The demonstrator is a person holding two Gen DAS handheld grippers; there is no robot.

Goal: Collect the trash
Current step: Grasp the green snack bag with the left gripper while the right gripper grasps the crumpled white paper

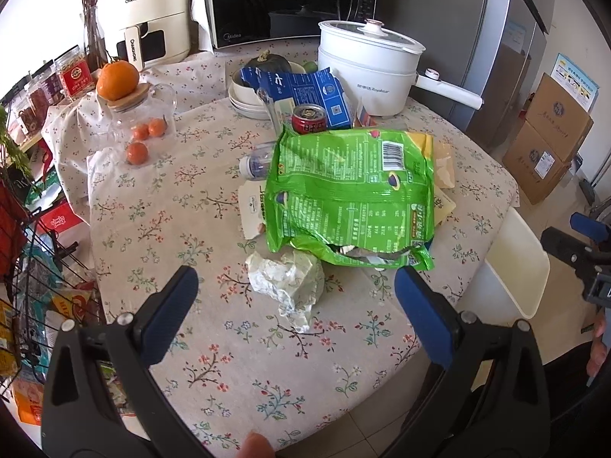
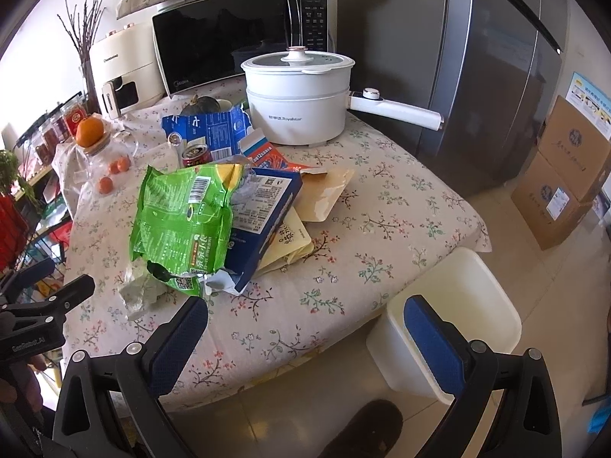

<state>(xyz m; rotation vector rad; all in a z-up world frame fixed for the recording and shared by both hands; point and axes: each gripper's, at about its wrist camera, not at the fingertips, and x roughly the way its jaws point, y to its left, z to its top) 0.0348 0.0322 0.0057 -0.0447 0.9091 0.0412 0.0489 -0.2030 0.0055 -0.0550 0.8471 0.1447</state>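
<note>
A pile of trash lies on the floral tablecloth (image 1: pixel 214 343): a green snack bag (image 1: pixel 355 191) (image 2: pixel 183 206), a crumpled paper wad (image 1: pixel 286 282) (image 2: pixel 139 290) in front of it, a blue box (image 2: pixel 263 213), yellow and tan pouches (image 2: pixel 324 194), a red can (image 1: pixel 309 118) (image 2: pixel 196 154), a clear plastic bottle (image 1: pixel 257 164) and a blue carton (image 1: pixel 305 91) (image 2: pixel 210 129). A white bin (image 2: pixel 454 316) (image 1: pixel 515 263) stands on the floor by the table's right edge. My left gripper (image 1: pixel 296 294) is open, its fingers either side of the paper wad. My right gripper (image 2: pixel 305 320) is open and empty, above the table edge and bin.
A white electric pot (image 2: pixel 298 103), a microwave (image 2: pixel 236 42), an air fryer (image 1: pixel 149 19), stacked bowls with a squash (image 1: pixel 263 72) and a glass jar of oranges (image 1: pixel 141 129) stand at the back. Cardboard boxes (image 2: pixel 565 175) and a fridge (image 2: pixel 496 76) are right. A wire rack (image 1: pixel 26 267) stands left.
</note>
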